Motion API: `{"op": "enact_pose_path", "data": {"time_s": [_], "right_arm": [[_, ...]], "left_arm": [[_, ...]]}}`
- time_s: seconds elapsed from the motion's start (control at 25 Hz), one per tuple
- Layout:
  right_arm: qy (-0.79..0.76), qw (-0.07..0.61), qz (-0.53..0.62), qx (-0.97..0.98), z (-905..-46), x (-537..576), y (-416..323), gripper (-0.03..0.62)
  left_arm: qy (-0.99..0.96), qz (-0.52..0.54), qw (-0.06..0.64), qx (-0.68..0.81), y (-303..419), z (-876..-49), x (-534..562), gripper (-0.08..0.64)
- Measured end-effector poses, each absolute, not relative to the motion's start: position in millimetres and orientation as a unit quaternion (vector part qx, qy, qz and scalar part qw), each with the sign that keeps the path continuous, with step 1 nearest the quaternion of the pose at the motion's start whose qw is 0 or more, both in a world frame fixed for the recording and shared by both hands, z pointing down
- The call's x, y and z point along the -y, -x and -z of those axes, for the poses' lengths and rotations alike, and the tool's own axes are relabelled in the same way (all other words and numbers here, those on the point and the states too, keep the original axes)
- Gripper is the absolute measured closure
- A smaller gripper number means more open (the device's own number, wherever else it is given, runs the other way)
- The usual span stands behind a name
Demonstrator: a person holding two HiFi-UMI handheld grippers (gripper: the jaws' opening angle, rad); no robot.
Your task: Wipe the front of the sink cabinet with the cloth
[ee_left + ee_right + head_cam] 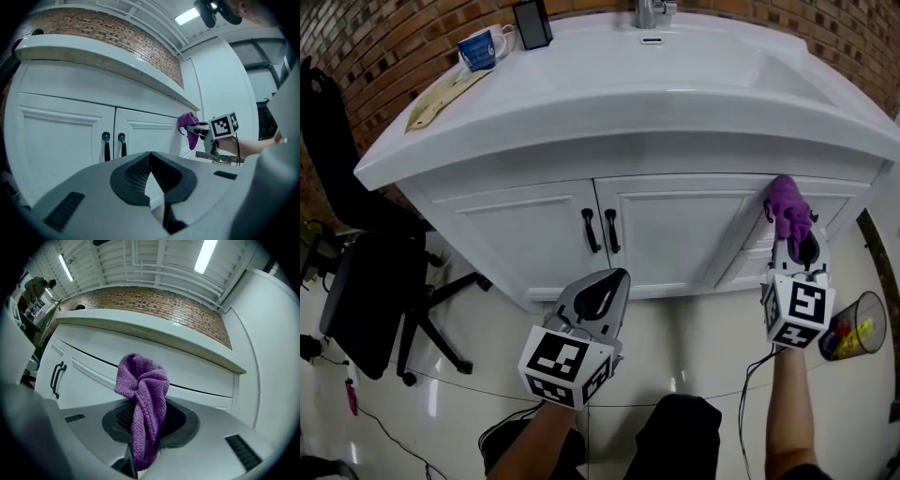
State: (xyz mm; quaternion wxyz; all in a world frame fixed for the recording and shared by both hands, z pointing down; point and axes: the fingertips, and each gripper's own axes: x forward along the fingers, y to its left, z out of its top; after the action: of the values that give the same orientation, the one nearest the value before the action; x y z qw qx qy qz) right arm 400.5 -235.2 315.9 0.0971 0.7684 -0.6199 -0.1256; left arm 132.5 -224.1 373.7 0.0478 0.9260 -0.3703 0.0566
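At the upper right of the white painted, panelled sink cabinet front (675, 225), just under the overhang of the smooth white basin top (675, 94), we find the purple knitted cloth (787, 208). Its bunched head lies against the panel; its tail runs down between the jaws of the right gripper (799, 246), which are closed on it. We confirm this in the right gripper view: the dark ribbed pads (123, 416) clamp the twisted, looped-pile fabric, and the folded end rises above the grey moulded housing (225, 427).

The left gripper (617, 277) sits lower, apart from the cabinet, facing the 2 black bar handles (592, 232) where the 2 doors (520, 239) meet. Its jaws are together at the tips with nothing between them; the ribbed pads form a narrow V behind the contact point.

Each door carries a recessed rectangular frame. We note a red brick wall (356, 56) behind the unit, 1 blue glazed mug (483, 47) on the basin top's left corner, and 1 black office chair (366, 291) on the glossy floor (694, 366) at the left.
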Motion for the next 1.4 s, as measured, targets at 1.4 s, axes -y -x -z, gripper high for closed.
{"op": "enact_pose_path", "data": {"time_s": [1.4], "right_arm": [[-0.722, 0.091, 0.207, 0.654, -325, 265, -371, 0.506]], "left_arm": [[-0.922, -0.072, 0.052, 0.377, -122, -394, 190, 0.555]]}}
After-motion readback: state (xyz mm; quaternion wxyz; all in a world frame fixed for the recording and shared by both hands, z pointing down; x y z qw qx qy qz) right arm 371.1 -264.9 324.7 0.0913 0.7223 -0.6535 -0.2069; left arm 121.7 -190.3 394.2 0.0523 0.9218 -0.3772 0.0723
